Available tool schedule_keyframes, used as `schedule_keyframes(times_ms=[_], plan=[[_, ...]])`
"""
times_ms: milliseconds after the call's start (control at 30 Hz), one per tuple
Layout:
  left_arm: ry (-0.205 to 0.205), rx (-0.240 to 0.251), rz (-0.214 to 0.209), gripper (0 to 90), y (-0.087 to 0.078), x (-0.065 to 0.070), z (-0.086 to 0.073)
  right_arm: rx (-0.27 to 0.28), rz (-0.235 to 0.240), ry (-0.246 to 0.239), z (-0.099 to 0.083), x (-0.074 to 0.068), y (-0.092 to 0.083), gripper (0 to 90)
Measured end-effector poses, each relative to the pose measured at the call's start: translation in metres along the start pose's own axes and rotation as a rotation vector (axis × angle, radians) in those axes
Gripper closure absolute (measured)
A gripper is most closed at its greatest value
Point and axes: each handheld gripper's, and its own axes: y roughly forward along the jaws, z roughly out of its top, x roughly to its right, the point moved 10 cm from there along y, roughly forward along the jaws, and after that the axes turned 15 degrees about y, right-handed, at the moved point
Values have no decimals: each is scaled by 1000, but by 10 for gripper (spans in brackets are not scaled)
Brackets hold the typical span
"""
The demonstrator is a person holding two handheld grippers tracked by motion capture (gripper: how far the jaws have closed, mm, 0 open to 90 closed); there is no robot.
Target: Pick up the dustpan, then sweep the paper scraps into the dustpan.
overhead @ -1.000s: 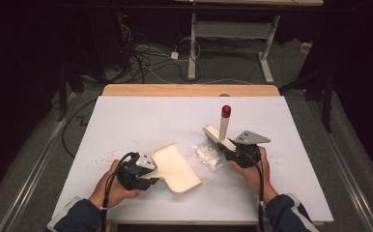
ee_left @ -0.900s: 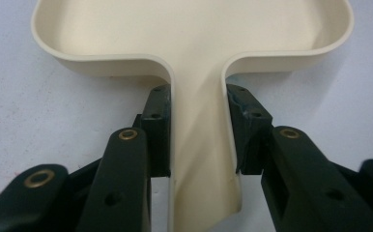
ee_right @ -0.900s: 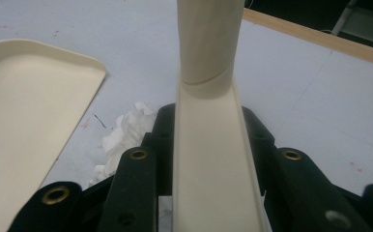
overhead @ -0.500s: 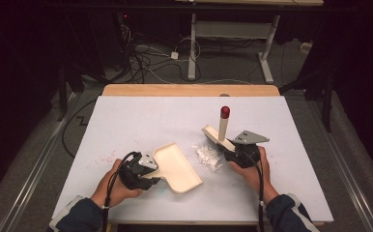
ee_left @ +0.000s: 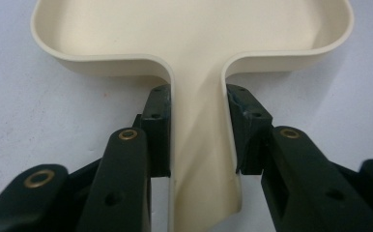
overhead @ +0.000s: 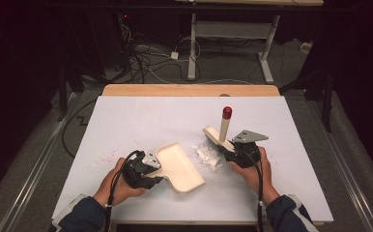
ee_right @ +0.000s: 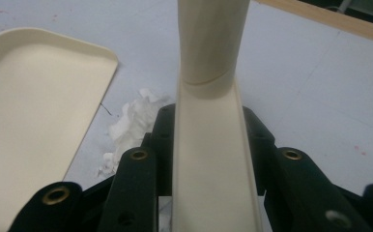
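White tabletop (overhead: 150, 121), cream dustpan (overhead: 177, 164)

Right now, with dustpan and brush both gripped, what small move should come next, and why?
Probably drag the brush toward the dustpan, pushing the white scraps into it. The scraps lie on the table between the two tools, beside the pan's open edge. The right claw is shut on the brush, the left claw on the pan's handle, so both are ready.
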Motion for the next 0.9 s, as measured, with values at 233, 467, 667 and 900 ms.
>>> schedule_keyframes(times_ms=[233, 467, 667, 900], plan=[[-1, 0, -6, 635, 2, 0, 4, -34, -8, 13, 2, -2, 3, 677], [-7, -3, -14, 635, 5, 1, 8, 34, -29, 50, 7, -6, 11, 678], [-19, -3, -17, 635, 7, 2, 8, 119, -29, 65, 6, -15, 16, 679], [-22, -9, -18, 635, 8, 3, 9, 132, -32, 33, 1, -34, 25, 676]])
